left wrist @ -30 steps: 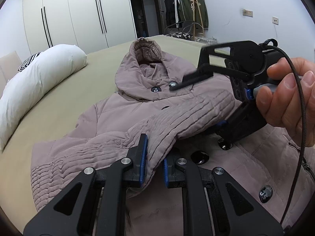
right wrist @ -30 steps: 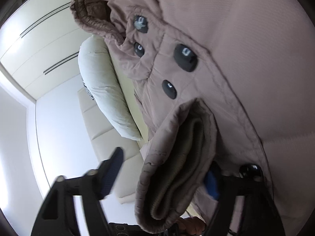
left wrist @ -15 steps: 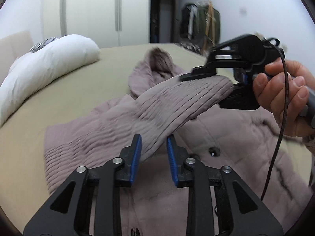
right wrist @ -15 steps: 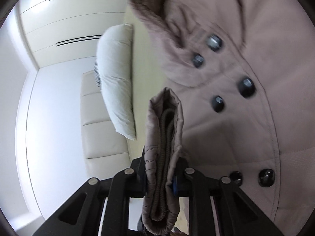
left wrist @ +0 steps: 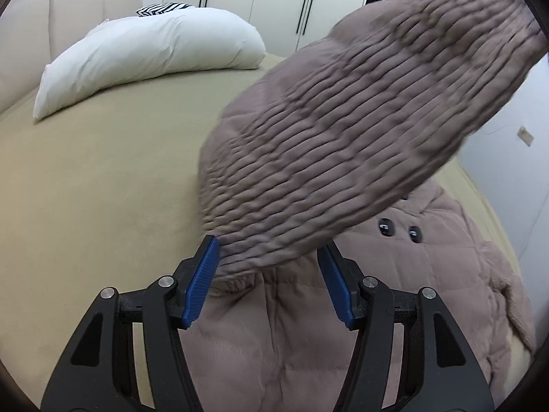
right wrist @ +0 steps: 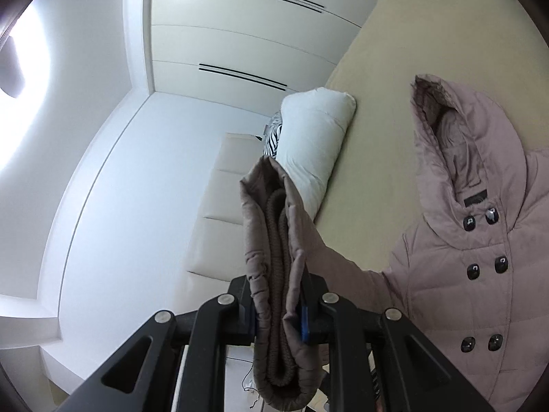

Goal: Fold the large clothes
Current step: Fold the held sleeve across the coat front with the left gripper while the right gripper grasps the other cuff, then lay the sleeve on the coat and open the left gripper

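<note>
Coat (right wrist: 487,274), a dusty-pink quilted one with a hood, is spread front-up on the bed (left wrist: 103,171), and we can see its double row of dark buttons (right wrist: 485,267) running down the chest in the right wrist view. Our right gripper (right wrist: 279,312) is clamped tight on the cuff (right wrist: 274,261) of one sleeve, the knitted inner band squeezed between the pads, and that cuff stands up in the air in front of the headboard (right wrist: 219,213). From there the sleeve (left wrist: 360,130) stretches down to the coat's shoulder, and in the left wrist view it fills the upper right of the picture, ribbed stitching all along it and a little blurred. Our left gripper (left wrist: 269,288) has just been opening: the blue pads (left wrist: 202,285) now stand apart with the lower end of the sleeve between them. The left pad is right at the fabric's edge, though we cannot tell for sure whether it touches, and the right pad is clear of it. Just below lies the coat's quilted body, flat on the olive-tan bedding. At the far left of the bed sits a long white pillow (left wrist: 147,55), with a zebra-striped cushion (left wrist: 164,8) tucked behind it, and white wardrobe doors (right wrist: 247,34) line the far wall.
</note>
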`<state>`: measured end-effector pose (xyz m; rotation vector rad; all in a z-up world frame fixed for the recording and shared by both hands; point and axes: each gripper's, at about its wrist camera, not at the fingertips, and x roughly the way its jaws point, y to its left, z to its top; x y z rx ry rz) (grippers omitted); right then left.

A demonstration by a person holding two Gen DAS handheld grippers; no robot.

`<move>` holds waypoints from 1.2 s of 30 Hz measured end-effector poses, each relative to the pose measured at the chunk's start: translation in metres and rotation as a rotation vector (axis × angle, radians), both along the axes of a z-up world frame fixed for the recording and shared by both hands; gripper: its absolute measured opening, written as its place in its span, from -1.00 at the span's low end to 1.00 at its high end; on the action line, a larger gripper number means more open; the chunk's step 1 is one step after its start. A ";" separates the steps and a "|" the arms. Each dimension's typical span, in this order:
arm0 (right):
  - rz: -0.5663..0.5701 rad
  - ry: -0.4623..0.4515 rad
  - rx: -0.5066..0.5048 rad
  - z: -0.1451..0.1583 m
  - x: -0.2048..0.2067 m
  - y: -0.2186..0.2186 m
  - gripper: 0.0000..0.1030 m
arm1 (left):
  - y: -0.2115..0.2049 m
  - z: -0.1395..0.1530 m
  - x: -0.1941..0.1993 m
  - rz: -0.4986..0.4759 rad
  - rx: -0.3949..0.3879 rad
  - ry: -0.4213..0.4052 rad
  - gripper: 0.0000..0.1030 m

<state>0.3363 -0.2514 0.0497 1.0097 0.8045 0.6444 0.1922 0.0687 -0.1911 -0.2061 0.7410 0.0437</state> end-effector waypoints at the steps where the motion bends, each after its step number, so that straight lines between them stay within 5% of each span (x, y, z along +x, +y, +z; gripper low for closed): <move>1: -0.004 -0.011 0.005 0.005 -0.002 -0.003 -0.61 | -0.001 -0.002 0.004 0.007 0.013 0.008 0.12; 9: -0.116 0.020 0.047 -0.019 -0.013 -0.057 -0.62 | 0.056 -0.042 0.034 0.166 -0.090 0.166 0.03; 17: -0.281 0.237 -0.009 -0.140 -0.019 -0.129 -0.62 | 0.067 -0.053 0.042 0.148 -0.083 0.191 -0.04; 25: -0.357 0.453 -0.238 -0.242 -0.041 -0.162 -0.62 | 0.054 -0.039 0.038 0.046 -0.008 0.217 -0.04; 28: -0.354 0.439 -0.265 -0.244 -0.044 -0.167 -0.62 | 0.052 -0.021 0.010 0.017 0.025 0.218 -0.04; 31: -0.330 0.400 -0.357 -0.233 -0.040 -0.160 -0.62 | 0.049 0.012 -0.012 0.017 0.054 0.126 -0.04; 33: -0.317 0.379 -0.406 -0.226 -0.039 -0.156 -0.62 | 0.044 0.033 -0.001 0.012 0.068 0.059 -0.04; 36: -0.320 0.381 -0.435 -0.225 -0.041 -0.156 -0.60 | 0.032 0.036 0.035 -0.038 0.094 0.069 -0.04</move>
